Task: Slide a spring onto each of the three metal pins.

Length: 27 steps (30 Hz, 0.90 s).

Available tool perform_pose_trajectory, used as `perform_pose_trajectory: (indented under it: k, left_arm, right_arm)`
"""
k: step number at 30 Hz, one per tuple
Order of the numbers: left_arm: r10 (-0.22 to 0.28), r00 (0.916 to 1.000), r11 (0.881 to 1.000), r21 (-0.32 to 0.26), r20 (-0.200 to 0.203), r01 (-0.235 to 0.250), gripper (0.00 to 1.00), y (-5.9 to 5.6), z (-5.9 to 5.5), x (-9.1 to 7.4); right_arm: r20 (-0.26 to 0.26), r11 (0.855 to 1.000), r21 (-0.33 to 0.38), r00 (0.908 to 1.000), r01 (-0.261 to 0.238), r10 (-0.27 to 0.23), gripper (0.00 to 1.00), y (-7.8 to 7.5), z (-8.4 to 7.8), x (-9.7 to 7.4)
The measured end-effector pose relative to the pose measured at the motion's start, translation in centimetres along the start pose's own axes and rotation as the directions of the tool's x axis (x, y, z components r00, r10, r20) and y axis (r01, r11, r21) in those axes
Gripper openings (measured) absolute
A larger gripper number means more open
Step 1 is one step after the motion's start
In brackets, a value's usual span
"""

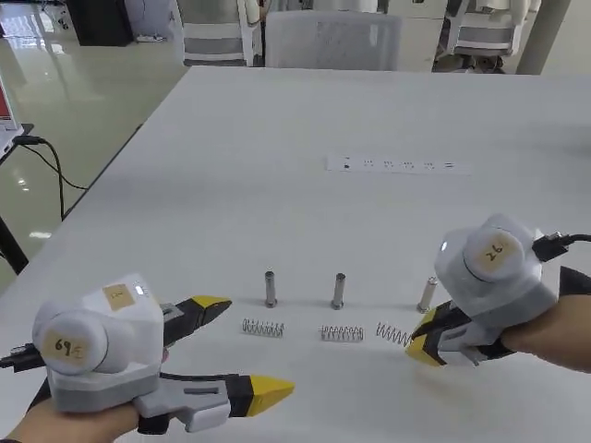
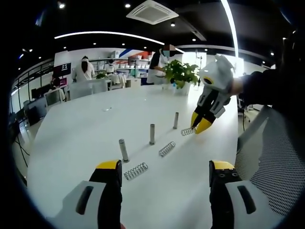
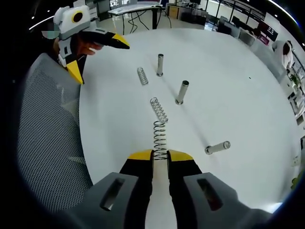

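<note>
Three metal pins stand in a row on the white table (image 1: 277,185): left pin (image 1: 271,288), middle pin (image 1: 339,290), right pin (image 1: 428,293), the last leaning a little. In front of them lie a left spring (image 1: 262,327) and a middle spring (image 1: 342,333). My right gripper (image 1: 423,340) is shut on one end of the right spring (image 1: 394,334), which lies low over the table; in the right gripper view that spring (image 3: 160,136) sticks out from the gripper (image 3: 160,155). My left gripper (image 1: 245,351) is open and holds nothing, near the left spring (image 2: 136,171).
A white power strip (image 1: 397,165) lies flat mid-table beyond the pins. Chairs (image 1: 332,41) stand at the far edge. A mesh chair back (image 3: 47,133) is close behind the near edge. A potted plant (image 2: 181,71) and people stand far off.
</note>
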State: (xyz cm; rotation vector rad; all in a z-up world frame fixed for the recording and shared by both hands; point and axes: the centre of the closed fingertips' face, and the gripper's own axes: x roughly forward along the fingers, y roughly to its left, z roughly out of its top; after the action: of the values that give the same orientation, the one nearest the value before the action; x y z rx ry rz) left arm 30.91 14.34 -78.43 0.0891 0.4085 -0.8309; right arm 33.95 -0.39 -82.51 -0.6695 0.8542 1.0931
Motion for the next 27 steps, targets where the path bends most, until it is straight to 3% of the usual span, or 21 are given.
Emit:
perform_pose_trajectory:
  k: [14,27]
  left_arm:
    - [-0.097,0.9952,0.994,0.058,-0.010,0.098,0.57,-1.5,1.1,1.4]
    - [-0.162,0.9864,0.981,0.102,-0.027,0.164,0.51,-3.0,1.6,2.5]
  right_arm:
    - [0.011,0.995,-0.094,0.9993,-0.034,0.035,0.13,1.5,2.8,-0.5]
    - [0.015,0.981,-0.182,0.9972,-0.070,0.074,0.13,3.1,4.7,-0.5]
